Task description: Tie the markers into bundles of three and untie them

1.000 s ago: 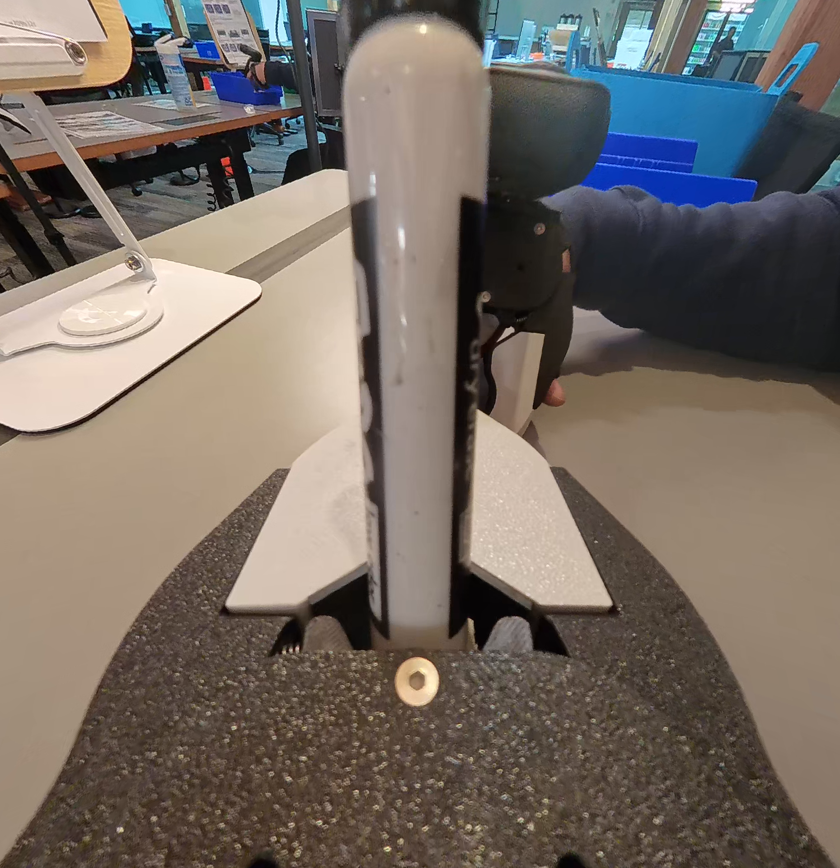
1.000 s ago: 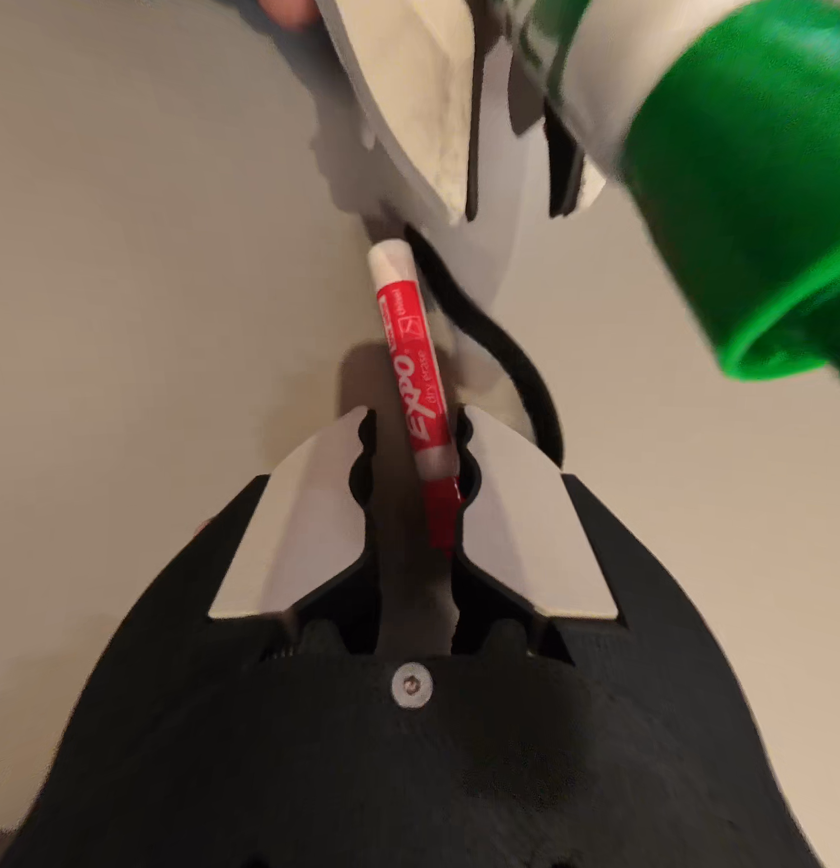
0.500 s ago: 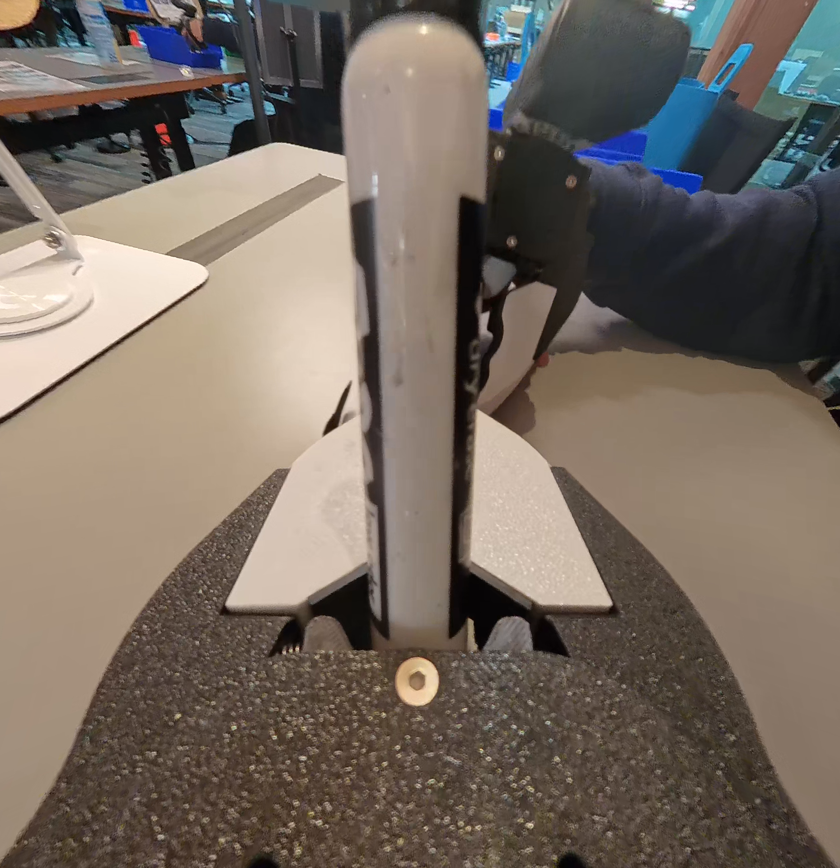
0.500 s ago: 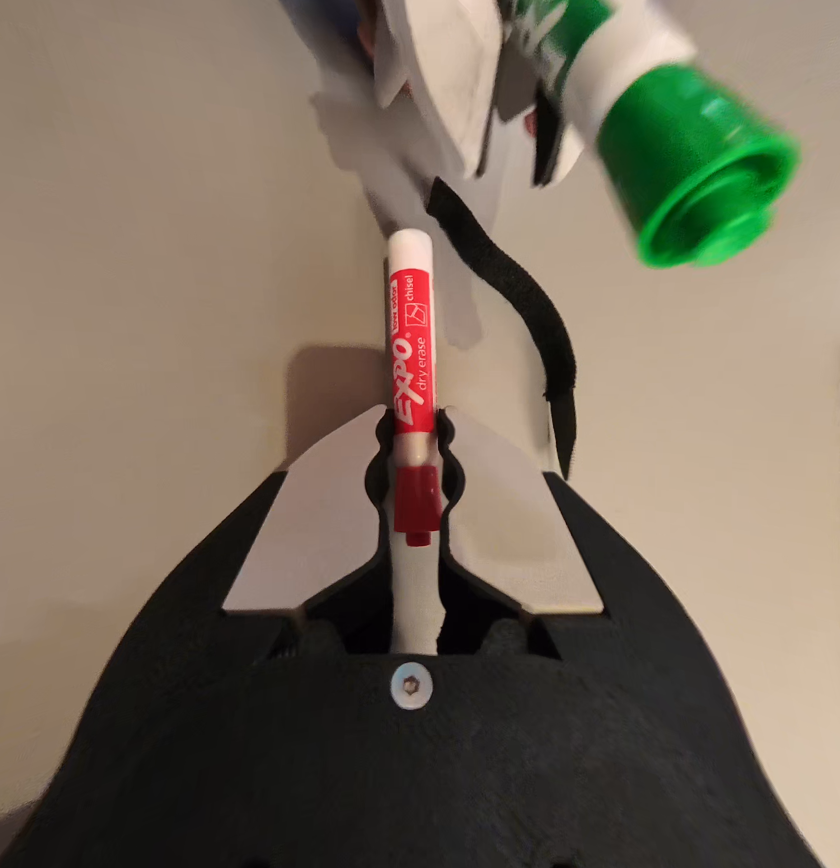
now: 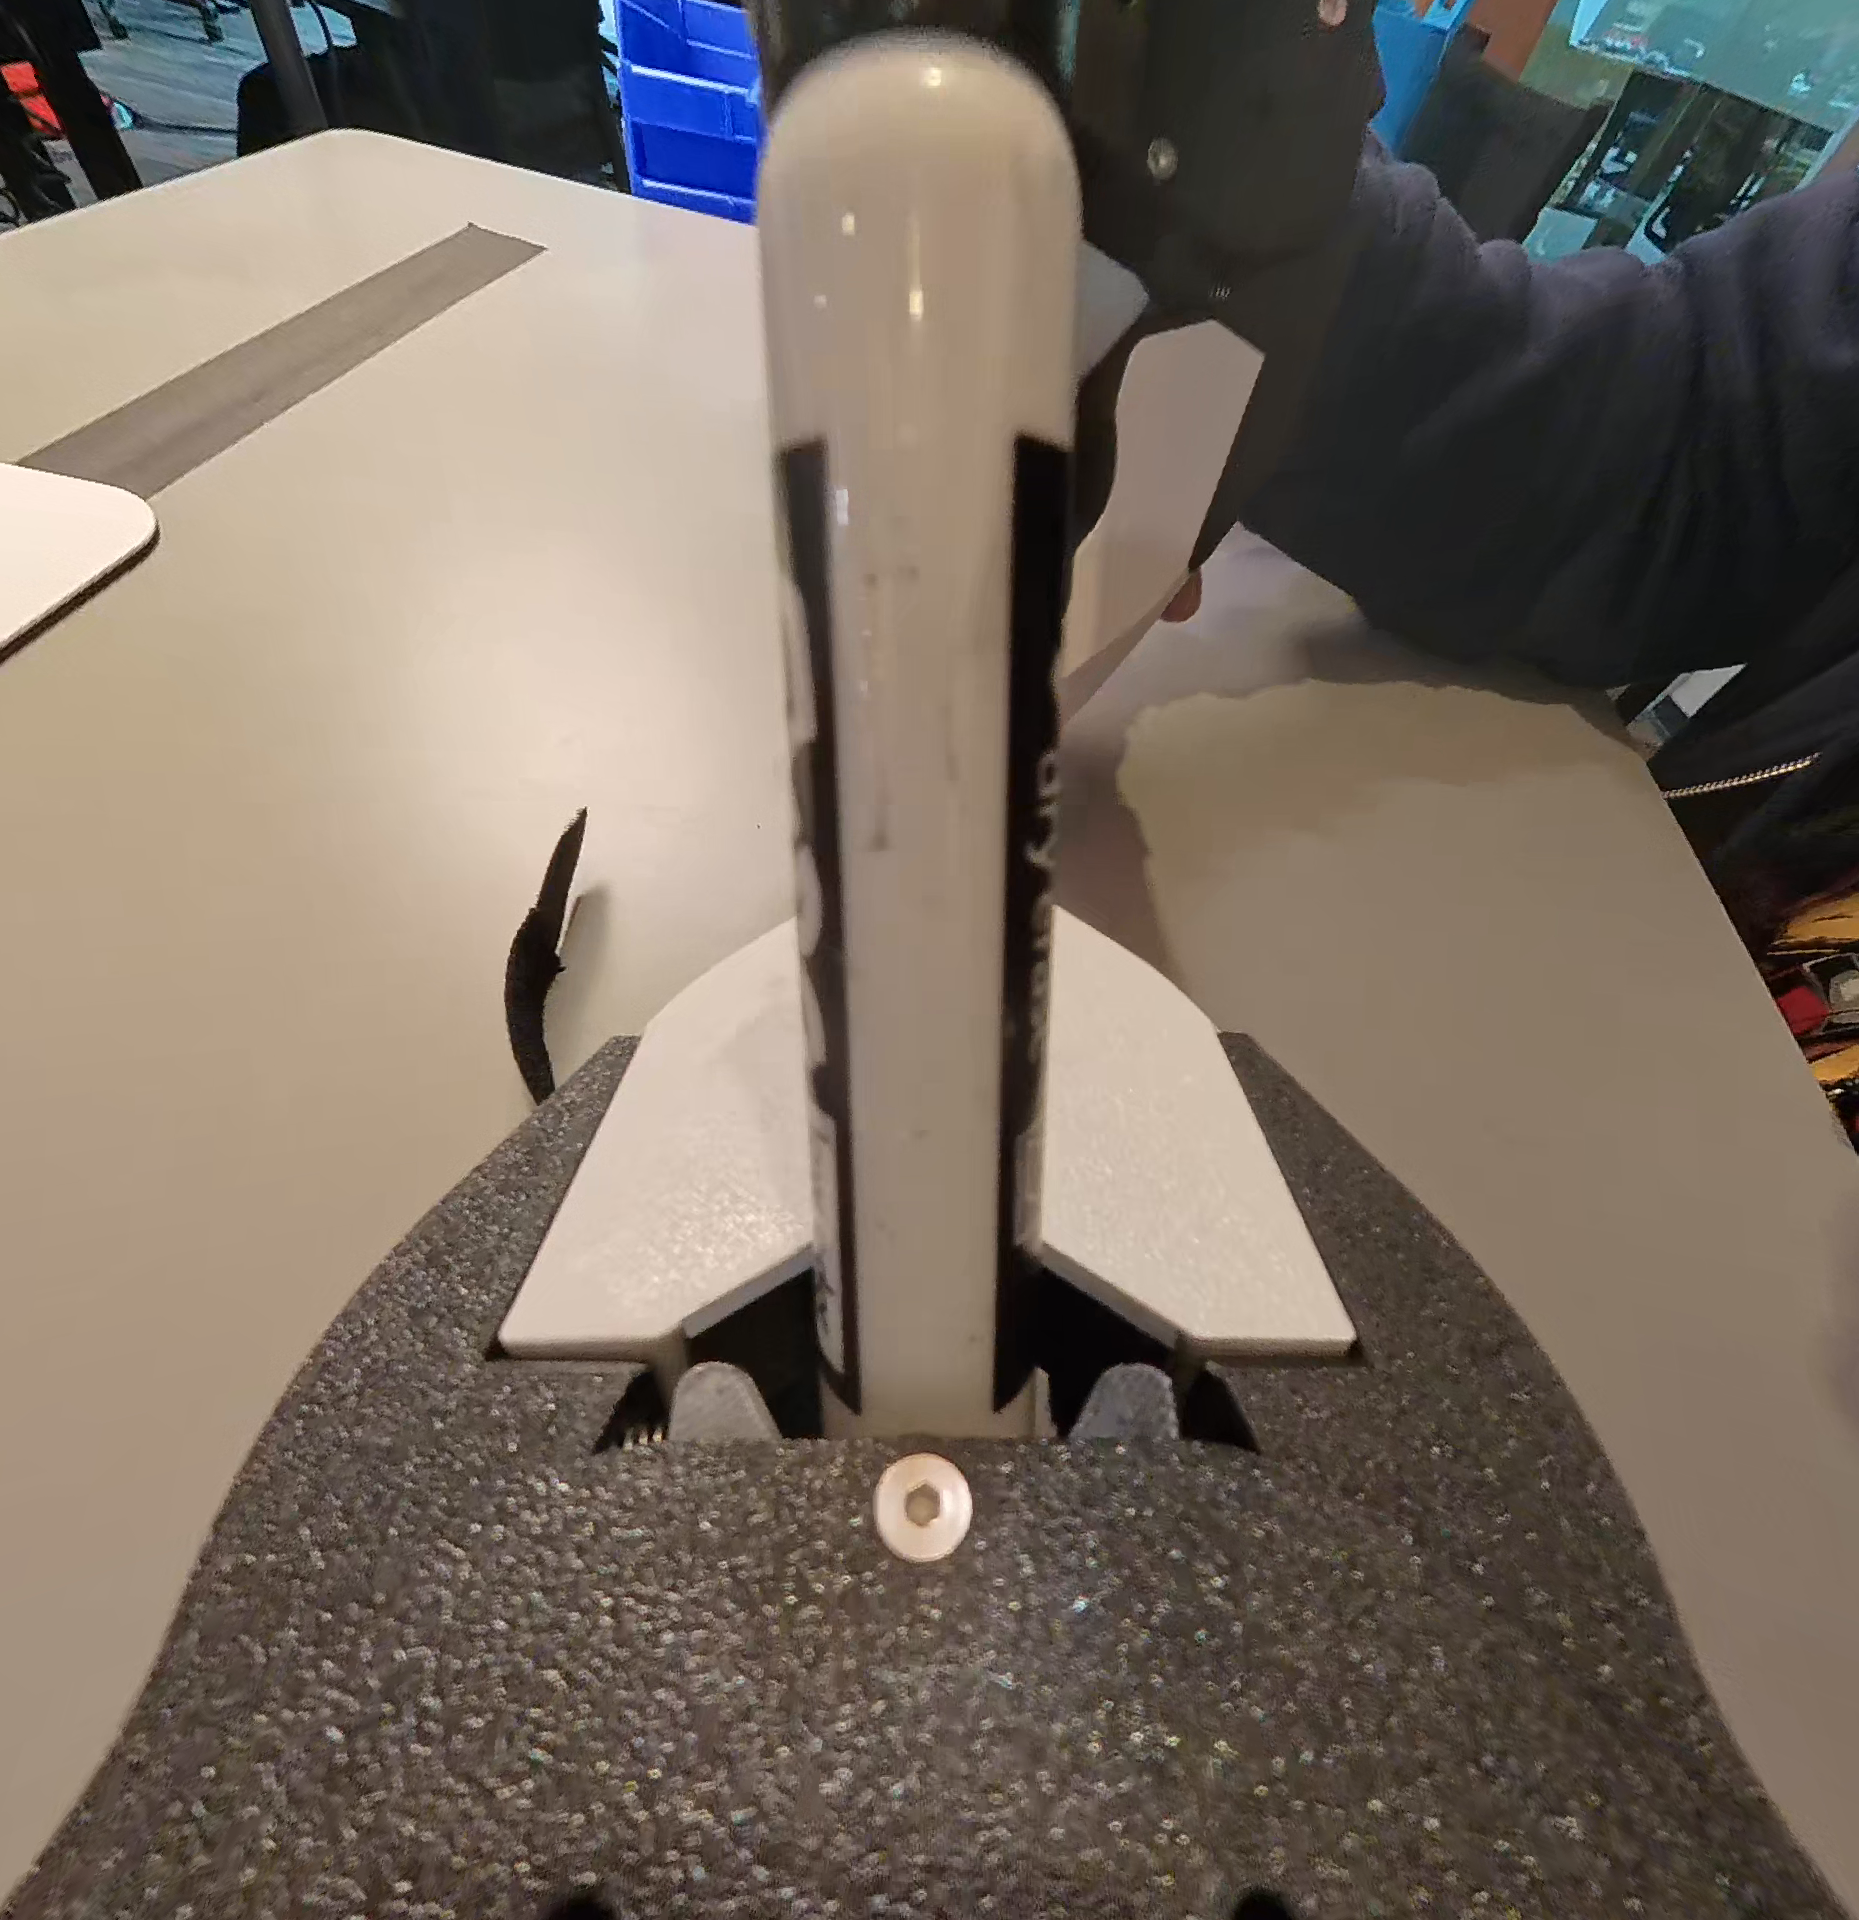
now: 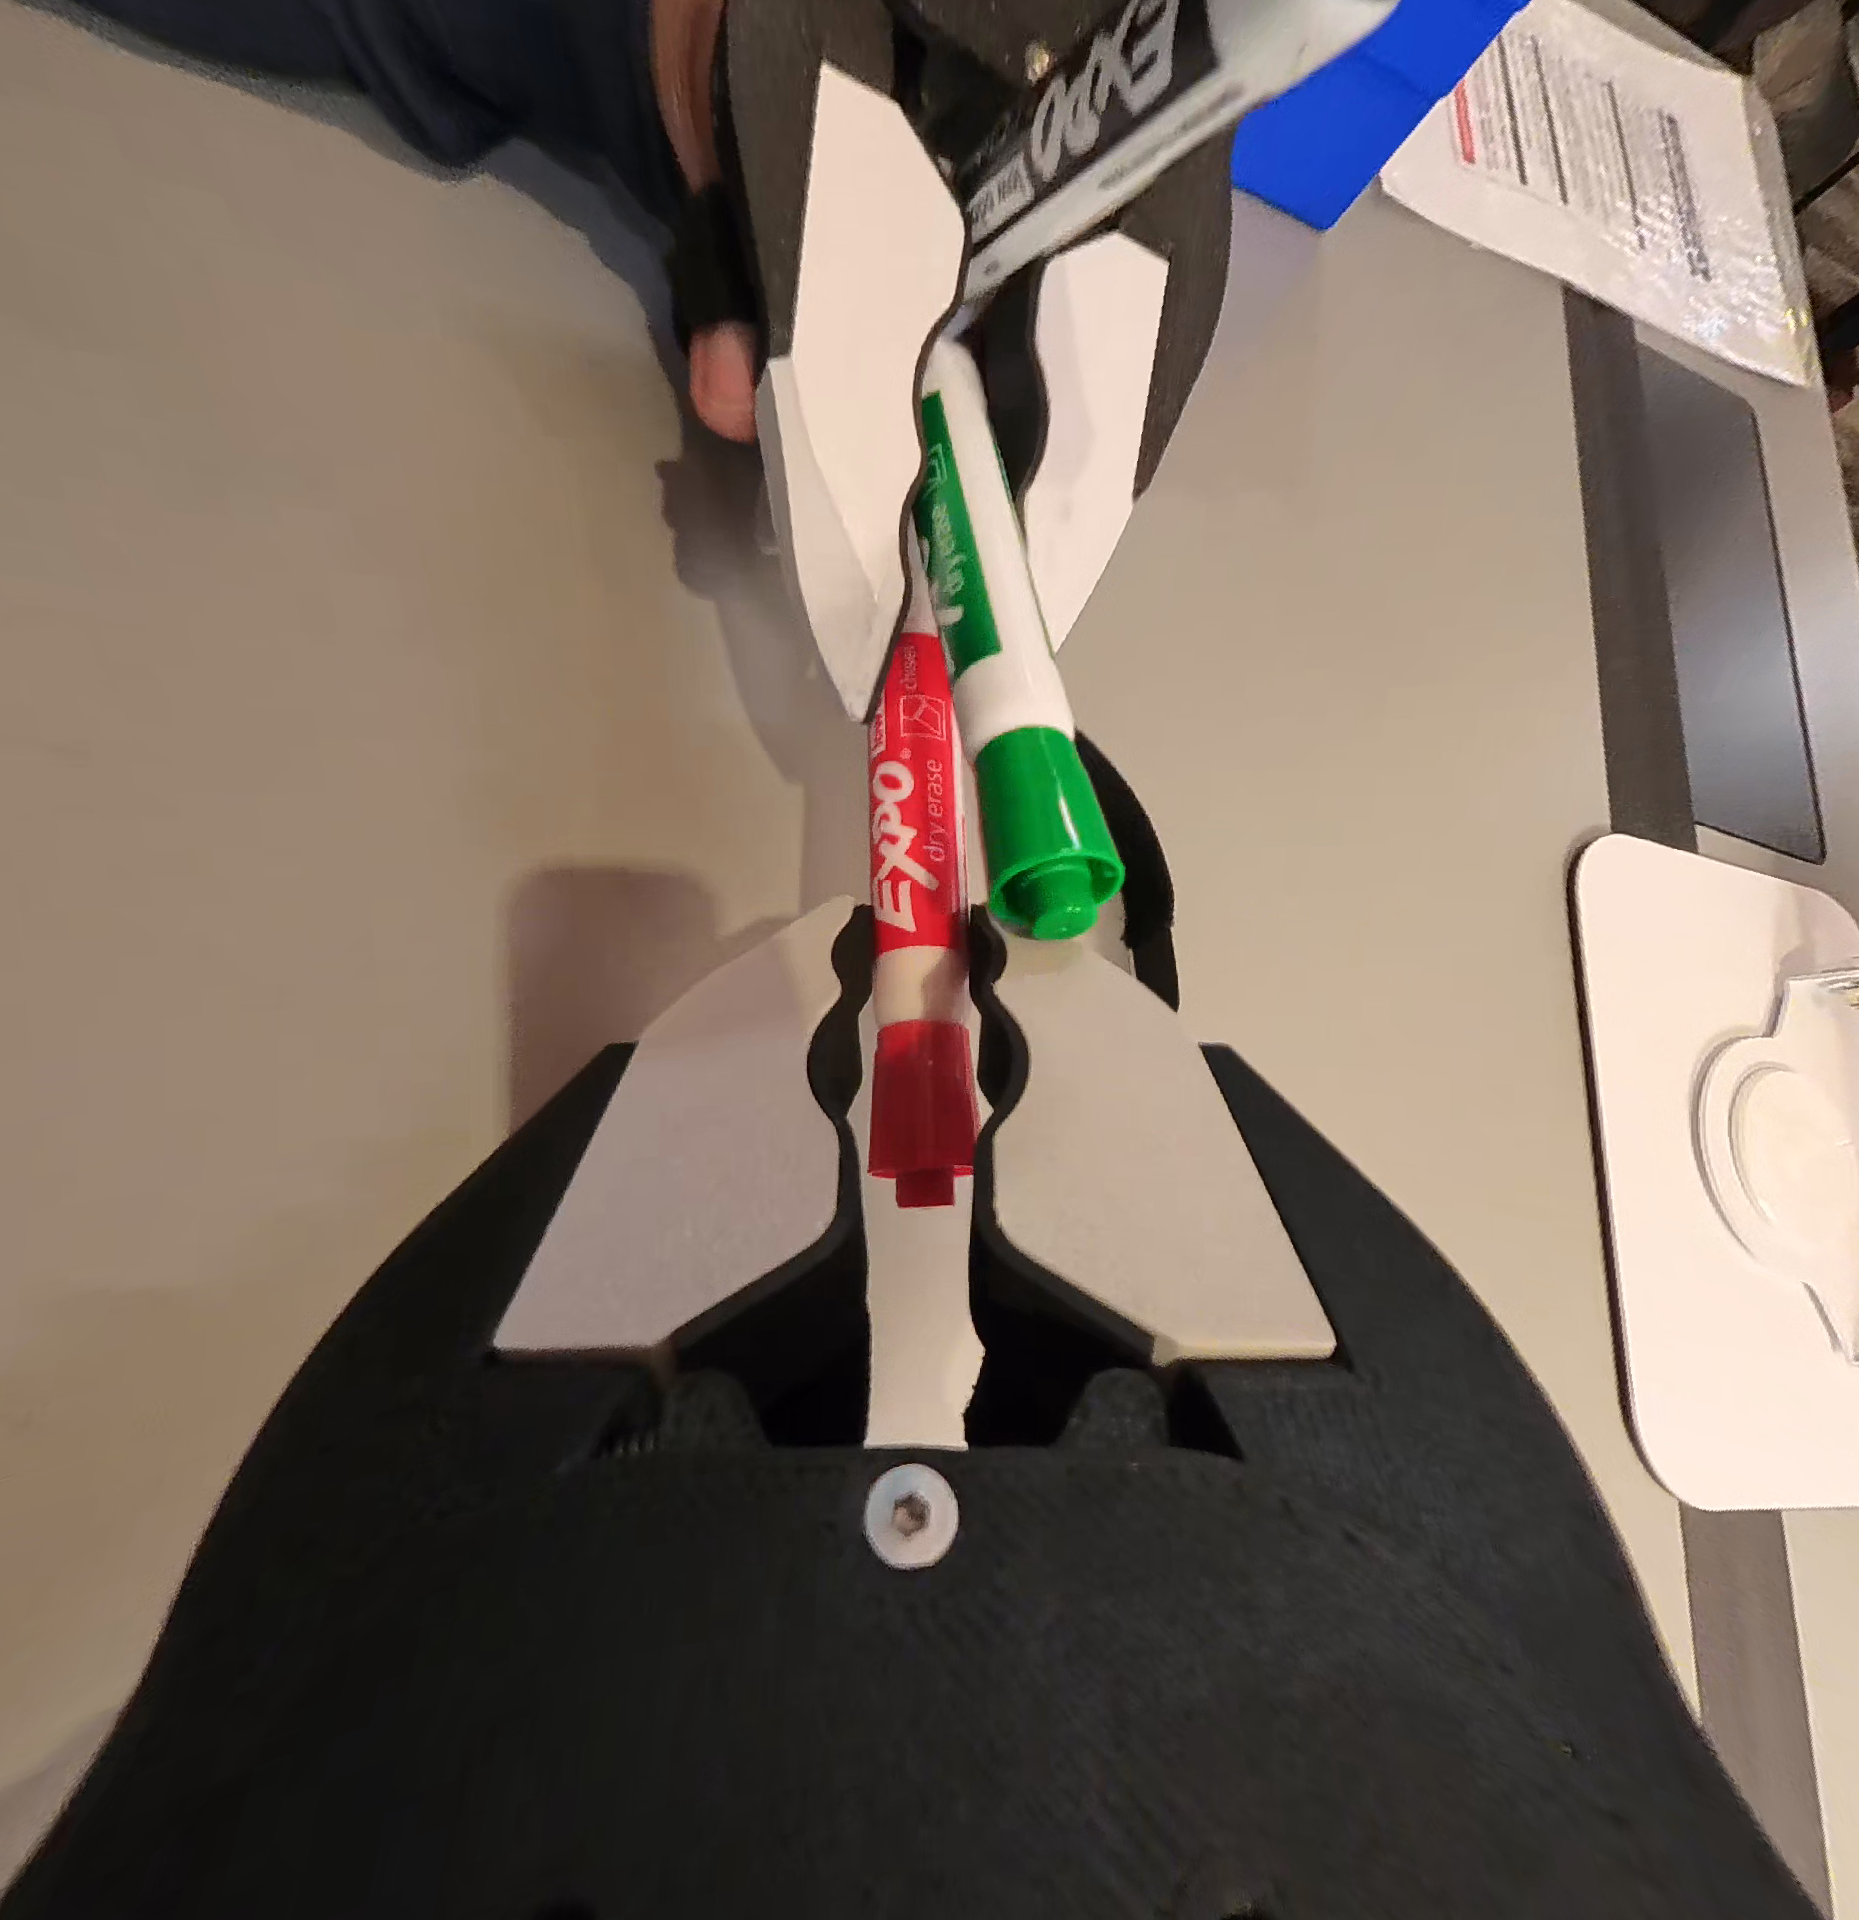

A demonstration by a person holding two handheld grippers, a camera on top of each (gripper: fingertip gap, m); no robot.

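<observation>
The markers are split between the two grippers above the pale bench (image 6: pixel 333 623). The right gripper (image 6: pixel 920 940) has its jaws closed narrowly on the red marker (image 6: pixel 914 883), gripping the white barrel just above the red cap, which points back toward the camera. The marker's far end runs up beside the white fingers (image 6: pixel 852 395) of the left gripper (image 6: pixel 966 582), seen opposite in the right wrist view. That gripper's jaws are closed on the green marker (image 6: pixel 992 644), whose green cap hangs near the right gripper's tips, just right of the red marker. A black marker (image 5: pixel 920 727) lies along the top of the left gripper (image 5: pixel 920 997); whether the jaws clamp it too cannot be told. A black strap (image 5: pixel 535 966) lies on the bench below, partly hidden. A white stand base (image 6: pixel 1735 1174) sits at the right, and a dark blue sleeve (image 5: pixel 1527 436) reaches in behind.
</observation>
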